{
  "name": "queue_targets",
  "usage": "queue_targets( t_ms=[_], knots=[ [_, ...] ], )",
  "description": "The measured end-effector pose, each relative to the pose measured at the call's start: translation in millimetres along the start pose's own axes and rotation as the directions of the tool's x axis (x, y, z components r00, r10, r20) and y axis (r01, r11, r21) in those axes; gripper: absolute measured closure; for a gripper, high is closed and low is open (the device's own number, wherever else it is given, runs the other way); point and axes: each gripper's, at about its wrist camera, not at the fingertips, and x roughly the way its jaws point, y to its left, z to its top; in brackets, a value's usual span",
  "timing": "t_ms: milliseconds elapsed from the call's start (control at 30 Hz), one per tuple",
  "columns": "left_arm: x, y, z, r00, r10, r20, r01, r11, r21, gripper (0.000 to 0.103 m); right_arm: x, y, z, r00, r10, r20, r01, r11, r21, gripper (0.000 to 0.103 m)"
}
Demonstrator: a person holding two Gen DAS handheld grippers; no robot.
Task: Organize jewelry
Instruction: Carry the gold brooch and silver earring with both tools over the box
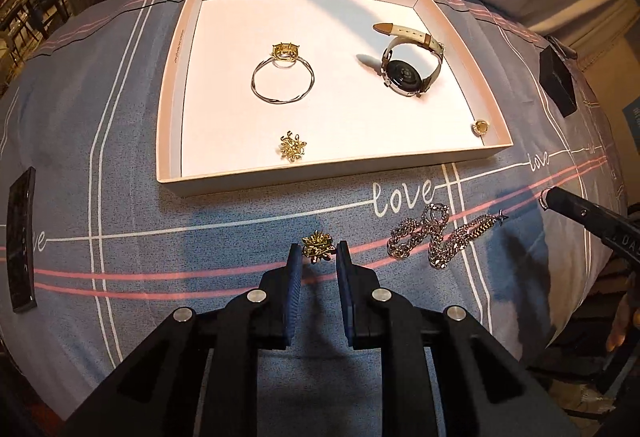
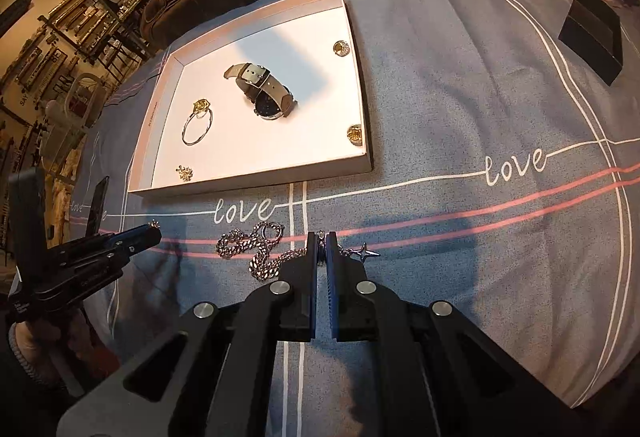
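Note:
A shallow pink tray (image 1: 168, 85) lies on the bed and holds a silver bangle with a yellow stone (image 1: 283, 76), a beige-strapped watch (image 1: 408, 67), a gold flower brooch (image 1: 293, 148) and a gold earring (image 1: 480, 126). My left gripper (image 1: 317, 249) has a second gold flower brooch (image 1: 317, 246) between its fingertips, at the bedsheet. A silver chain (image 1: 436, 237) with a star charm lies to its right. My right gripper (image 2: 321, 243) is shut on that chain (image 2: 256, 249) near its star end (image 2: 363, 252). The right wrist view shows two gold earrings (image 2: 341, 47) (image 2: 354, 134) in the tray (image 2: 256, 185).
The bedsheet (image 1: 200, 221) is grey-blue with white and pink lines and "love" script. A black box (image 1: 558, 75) sits at the right, a dark phone (image 1: 21, 241) at the left. Pillows lie behind the tray.

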Motion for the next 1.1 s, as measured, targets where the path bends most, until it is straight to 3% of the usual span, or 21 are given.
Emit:
queue_targets(
  t_ms=[233,433,700,900,1100],
  knots=[
    [1.5,6.9,-10.6,0.998,-0.010,-0.059,0.007,0.999,-0.041,0.086,36.6,35.5,-10.5,0.989,0.014,-0.149,-0.026,0.997,-0.078,0.098],
    [0.5,4.9,-7.7,0.997,-0.013,-0.078,0.008,0.998,-0.059,0.086,30.7,63.7,13.6,0.994,0.037,-0.107,-0.052,0.989,-0.142,0.098],
    [-12.1,-8.3,49.4,1.000,-0.005,-0.006,0.005,0.998,-0.058,0.085,22.6,86.5,77.7,1.000,0.006,-0.017,-0.009,0.980,-0.199,0.098],
    [-1.3,-6.8,90.7,1.000,0.013,0.006,-0.012,0.996,-0.084,0.085,39.3,91.8,105.2,0.999,-0.014,-0.031,0.008,0.980,-0.197,0.098],
    [12.2,-2.8,112.1,1.000,0.025,-0.003,-0.025,0.995,-0.100,0.085,53.3,91.3,110.8,0.998,-0.040,-0.058,0.027,0.977,-0.210,0.098]
  ],
)
